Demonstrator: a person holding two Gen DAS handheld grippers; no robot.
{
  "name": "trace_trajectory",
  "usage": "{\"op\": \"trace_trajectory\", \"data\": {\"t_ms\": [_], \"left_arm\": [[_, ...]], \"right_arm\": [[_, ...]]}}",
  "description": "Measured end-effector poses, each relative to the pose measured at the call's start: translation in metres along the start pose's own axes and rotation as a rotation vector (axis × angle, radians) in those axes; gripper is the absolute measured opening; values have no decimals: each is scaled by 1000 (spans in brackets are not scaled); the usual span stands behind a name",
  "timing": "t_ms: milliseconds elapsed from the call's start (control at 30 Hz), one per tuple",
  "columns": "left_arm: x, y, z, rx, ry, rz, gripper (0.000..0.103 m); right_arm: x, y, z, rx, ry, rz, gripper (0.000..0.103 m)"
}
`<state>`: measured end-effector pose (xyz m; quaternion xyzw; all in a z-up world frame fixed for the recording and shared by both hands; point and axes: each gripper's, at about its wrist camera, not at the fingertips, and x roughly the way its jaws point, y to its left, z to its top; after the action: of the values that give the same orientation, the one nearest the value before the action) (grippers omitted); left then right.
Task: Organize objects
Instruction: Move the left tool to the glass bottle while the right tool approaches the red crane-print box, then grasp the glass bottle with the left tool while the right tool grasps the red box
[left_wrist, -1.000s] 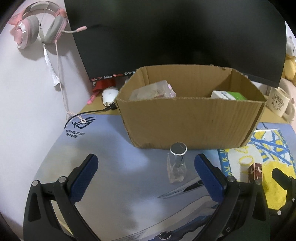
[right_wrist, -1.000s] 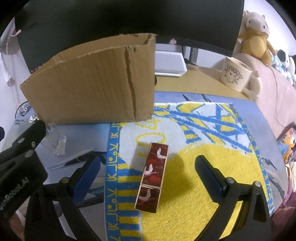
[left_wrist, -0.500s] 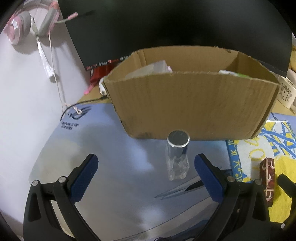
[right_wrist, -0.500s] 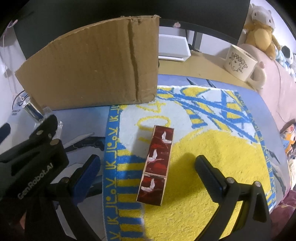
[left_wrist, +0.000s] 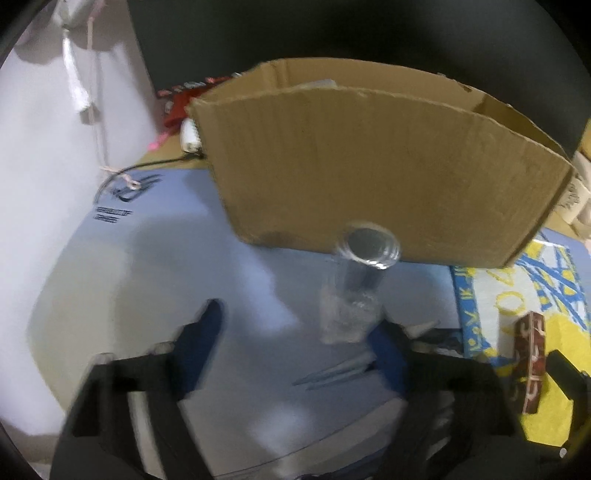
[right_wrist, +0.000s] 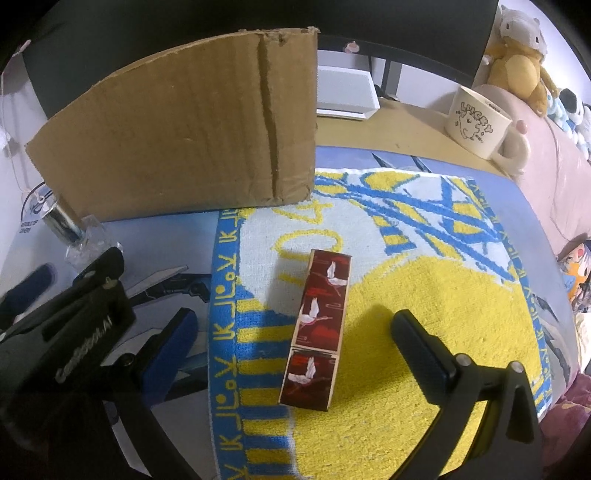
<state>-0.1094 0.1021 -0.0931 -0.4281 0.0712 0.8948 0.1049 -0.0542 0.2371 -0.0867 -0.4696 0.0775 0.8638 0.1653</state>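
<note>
Small clear glass bottle (left_wrist: 351, 299) with a shiny silver cap stands upright on the blue desk mat (left_wrist: 166, 258), just in front of the cardboard box (left_wrist: 369, 170). Left gripper (left_wrist: 299, 336) is closing, blue pads about half apart; bottle sits between them, right pad at or very near its base, left pad well clear, no grip yet. Blurred. Dark red box with white cranes (right_wrist: 317, 328) lies flat on the yellow and blue towel (right_wrist: 424, 295), near the cardboard box's corner. Right gripper (right_wrist: 291, 339) is spread wide, fingers either side of the red box, touching nothing.
</note>
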Motion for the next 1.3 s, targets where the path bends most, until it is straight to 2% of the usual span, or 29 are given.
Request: {"op": "trace_trajectory", "data": {"t_ms": [67,167,200,267,333,367,500,533,800,933,1300], "left_arm": [[1,-1,0,-6,-8,-28,48],[0,-5,0,7,-17,-58,33],[0,-6,0,8,-20,-67,31],[0,-7,0,0,-22,-86,25],[-1,-7,0,-4,-23,-95,22],[-2,-7,0,-4,-28,-99,21],[-8,-8,0,10,-46,-90,20],[-9,-10,0,21,-48,-84,20],[-12,-11,-1,42,-39,-79,20],[-13,-2,0,9,-33,-102,20],[-32,17,5,-42,-79,-73,20]], "right_arm": [[-3,-1,-1,-32,11,22,103],[-13,-4,-3,-15,-33,-17,103],[-16,-4,-4,-17,-45,-21,103],[-16,-4,-5,-21,-34,-2,96],[-13,-4,-6,-19,-16,13,80],[-13,-4,-6,-10,-27,24,76],[-18,0,-8,-37,-62,-3,30],[-19,1,-8,-54,-67,-8,23],[-18,-3,-6,-47,-67,32,23],[-24,-3,-6,-41,-85,51,23],[-46,-10,8,17,-149,104,23]]}}
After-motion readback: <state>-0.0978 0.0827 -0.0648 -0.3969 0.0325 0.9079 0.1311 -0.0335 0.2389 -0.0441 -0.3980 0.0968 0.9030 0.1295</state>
